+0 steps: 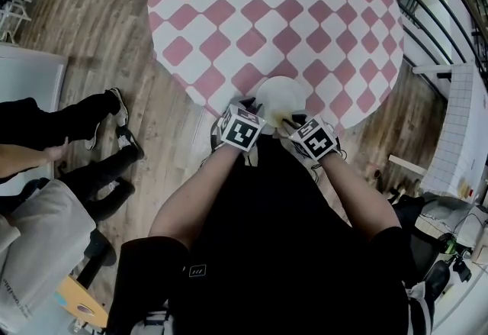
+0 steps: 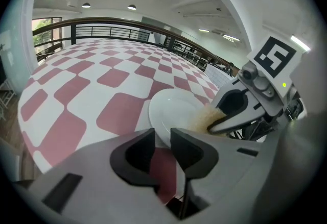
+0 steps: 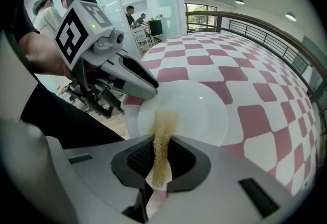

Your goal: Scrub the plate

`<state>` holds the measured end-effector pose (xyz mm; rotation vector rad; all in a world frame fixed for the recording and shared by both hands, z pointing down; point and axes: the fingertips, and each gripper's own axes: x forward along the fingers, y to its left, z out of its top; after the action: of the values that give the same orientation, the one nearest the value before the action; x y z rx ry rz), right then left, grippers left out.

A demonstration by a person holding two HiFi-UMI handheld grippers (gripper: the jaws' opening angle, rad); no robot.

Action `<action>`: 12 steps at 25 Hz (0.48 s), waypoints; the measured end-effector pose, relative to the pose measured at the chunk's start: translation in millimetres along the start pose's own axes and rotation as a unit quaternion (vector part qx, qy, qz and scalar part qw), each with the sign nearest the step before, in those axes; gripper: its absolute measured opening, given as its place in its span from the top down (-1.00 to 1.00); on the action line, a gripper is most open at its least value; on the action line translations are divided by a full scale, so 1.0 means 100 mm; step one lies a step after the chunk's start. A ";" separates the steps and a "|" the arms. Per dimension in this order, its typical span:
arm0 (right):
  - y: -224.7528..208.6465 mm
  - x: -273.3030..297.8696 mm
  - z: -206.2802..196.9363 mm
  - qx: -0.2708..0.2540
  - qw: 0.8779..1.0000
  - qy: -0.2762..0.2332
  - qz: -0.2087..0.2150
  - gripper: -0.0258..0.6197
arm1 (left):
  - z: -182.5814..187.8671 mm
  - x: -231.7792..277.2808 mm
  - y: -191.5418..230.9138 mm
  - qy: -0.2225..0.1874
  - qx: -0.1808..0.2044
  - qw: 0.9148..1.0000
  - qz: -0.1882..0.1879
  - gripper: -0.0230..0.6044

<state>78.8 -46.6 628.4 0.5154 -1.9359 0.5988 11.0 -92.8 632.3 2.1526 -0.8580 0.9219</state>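
A white plate (image 3: 196, 108) and a tan scrubber (image 3: 163, 139) were seen against a tablecloth (image 1: 267, 5) patterned in pink and white checks.

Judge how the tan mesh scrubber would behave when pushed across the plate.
Probably floppy: the scrubber is squeezed thin where the right claw pinches it. Likely light, being open mesh. It may glide easily over the glossy white plate.

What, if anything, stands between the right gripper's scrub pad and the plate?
Nothing visible does: the scrub pad in the right gripper lies against the plate, whose rim the left gripper grips off to one side.
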 end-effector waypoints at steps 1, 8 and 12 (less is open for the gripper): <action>-0.06 0.01 0.04 0.002 1.000 0.000 -0.007 0.76 | 0.00 -0.01 0.07 0.000 -0.001 1.000 -0.001 0.61; -0.43 -0.18 -0.20 0.009 0.999 -0.002 -0.031 0.76 | -0.02 0.03 -0.04 -0.005 -0.001 1.000 0.003 0.61; -0.51 -0.21 -0.22 0.000 0.999 -0.005 -0.041 0.76 | -0.03 0.03 -0.04 -0.008 -0.010 1.000 0.004 0.61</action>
<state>132.6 -71.6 627.1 0.5970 -1.9138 0.5451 15.0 -89.2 634.9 2.1439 -0.8805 0.8969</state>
